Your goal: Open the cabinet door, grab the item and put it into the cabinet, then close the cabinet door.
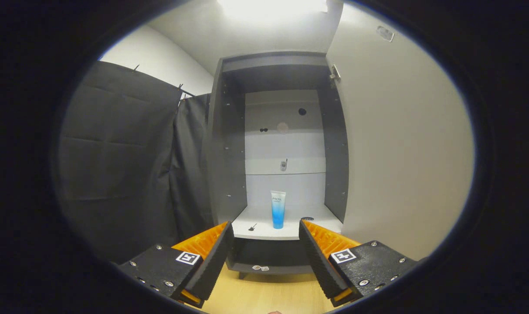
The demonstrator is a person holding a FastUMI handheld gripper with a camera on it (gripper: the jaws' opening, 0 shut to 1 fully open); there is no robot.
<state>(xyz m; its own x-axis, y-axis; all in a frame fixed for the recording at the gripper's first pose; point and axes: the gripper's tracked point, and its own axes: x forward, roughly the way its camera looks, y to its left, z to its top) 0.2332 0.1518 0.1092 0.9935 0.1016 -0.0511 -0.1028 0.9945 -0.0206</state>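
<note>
Beyond the fingers: dark grey open-fronted cabinet point(229, 144), white door point(399, 152) swung wide on the right.
Item: blue-and-clear plastic tube point(278, 209) stood cap-down on the white shelf point(264, 229), likely already delivered.
Tool point(266, 253): released, fingers spread, holding nothing.
Pose: level, squared to the shelf, well apart from the tube.
Remaining: door not yet closed.
</note>
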